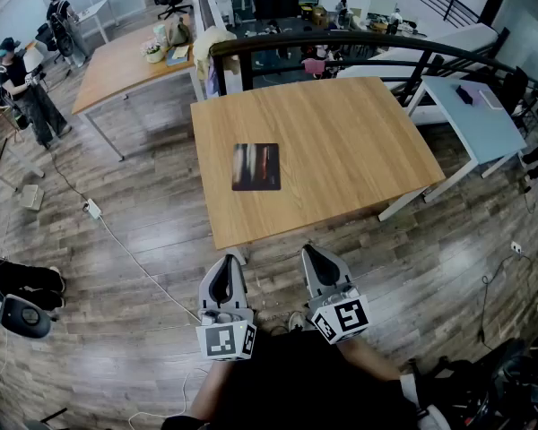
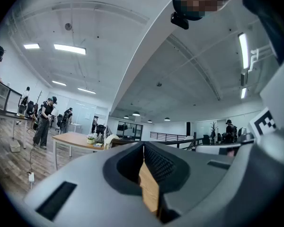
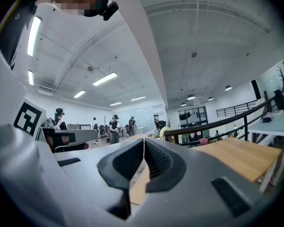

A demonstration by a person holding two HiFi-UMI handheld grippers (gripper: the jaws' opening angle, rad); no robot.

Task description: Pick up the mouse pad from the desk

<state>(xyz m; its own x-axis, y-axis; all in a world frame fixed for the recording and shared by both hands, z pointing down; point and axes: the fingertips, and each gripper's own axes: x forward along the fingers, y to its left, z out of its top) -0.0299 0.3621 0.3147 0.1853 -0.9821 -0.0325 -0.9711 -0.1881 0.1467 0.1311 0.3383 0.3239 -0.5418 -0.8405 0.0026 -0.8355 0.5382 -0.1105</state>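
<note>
A dark mouse pad point(image 1: 255, 167) with a blurred red and pale print lies flat on the wooden desk point(image 1: 359, 141), left of its middle. Both grippers hang in front of the desk's near edge, well short of the pad and level. My left gripper point(image 1: 222, 262) is shut with nothing in it, its tips meeting in the left gripper view point(image 2: 143, 146). My right gripper point(image 1: 310, 253) is also shut and empty, jaws touching in the right gripper view point(image 3: 144, 141). The desk top shows beyond the jaws in both gripper views, but the pad itself is not visible there.
A second wooden table point(image 1: 130, 61) stands at the back left with small items on it. A pale blue table point(image 1: 484, 115) sits to the right. A dark railing point(image 1: 359, 43) runs behind the desk. A white cable point(image 1: 117, 240) crosses the floor at left. People stand far left.
</note>
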